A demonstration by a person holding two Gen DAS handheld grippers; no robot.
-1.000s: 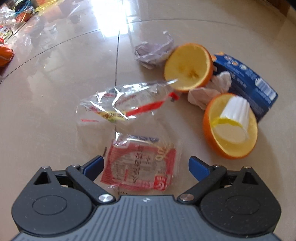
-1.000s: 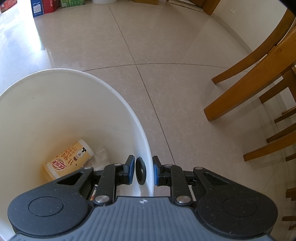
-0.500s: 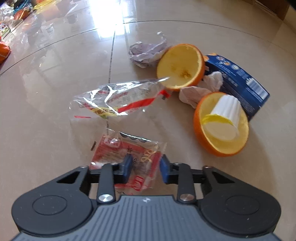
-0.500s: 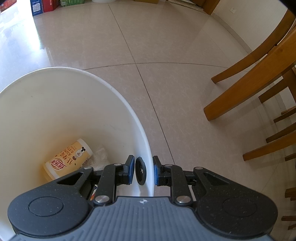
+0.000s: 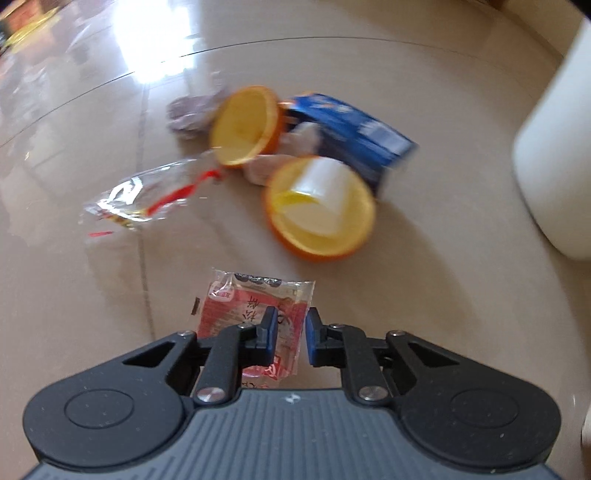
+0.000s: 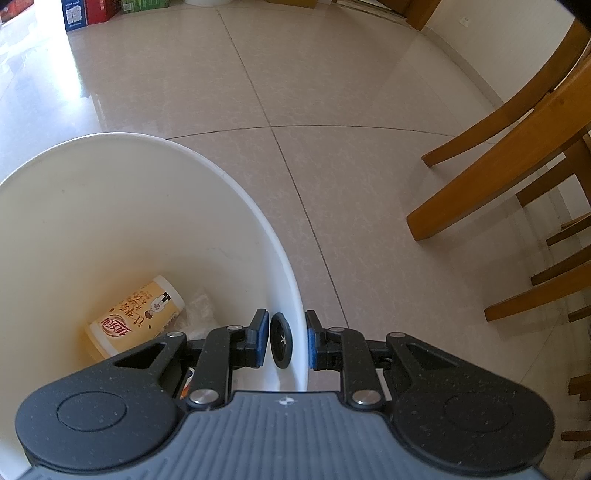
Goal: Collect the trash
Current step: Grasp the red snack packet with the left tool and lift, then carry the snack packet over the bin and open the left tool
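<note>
In the left wrist view my left gripper is shut on a red snack wrapper, lifted off the tiled floor. Beyond it lie a clear plastic wrapper, two orange halves, the nearer one holding a white paper cup, a blue carton, crumpled tissue and a grey crumpled wrapper. In the right wrist view my right gripper is shut on the rim of a white trash bin, which holds a yellow drink cup.
The white bin's outer wall shows at the right of the left wrist view. Wooden chair legs stand to the right of the bin. Coloured boxes sit at the far wall. Open tiled floor lies ahead.
My left gripper went from open to shut on the red wrapper and has lifted it while swinging right, bringing the bin into view. The right gripper and bin barely moved.
</note>
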